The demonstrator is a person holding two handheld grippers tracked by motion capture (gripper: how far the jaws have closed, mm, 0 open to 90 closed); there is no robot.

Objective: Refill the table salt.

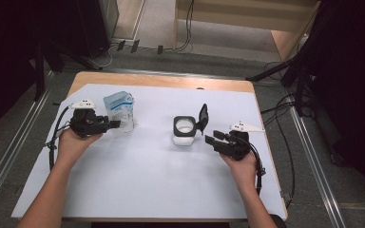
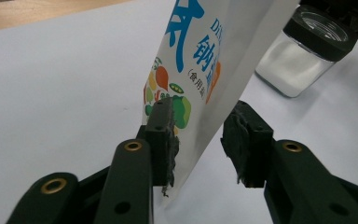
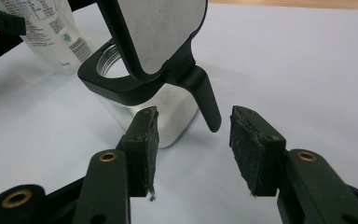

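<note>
A white and blue pouch [image 1: 120,112] stands upright at the left of the table. My left gripper [image 1: 116,124] is open around its lower edge. In the left gripper view the pouch [image 2: 205,56] carries blue lettering and vegetable pictures; the left pad [image 2: 162,135] touches it, while the other pad stands apart from it. A glass jar [image 1: 184,131] of white powder with a black collar sits mid-table, its hinged lid [image 1: 203,115] flipped up. My right gripper [image 1: 210,139] is open just right of the jar. In its own view the lid's tab [image 3: 205,100] hangs ahead of the jaws, between their lines.
A white sheet [image 1: 147,180] covers most of the wooden table [image 1: 161,80]. Cables and dark stands [image 1: 294,71] lie on the floor beyond the table's far and right sides. The sheet's near half is bare.
</note>
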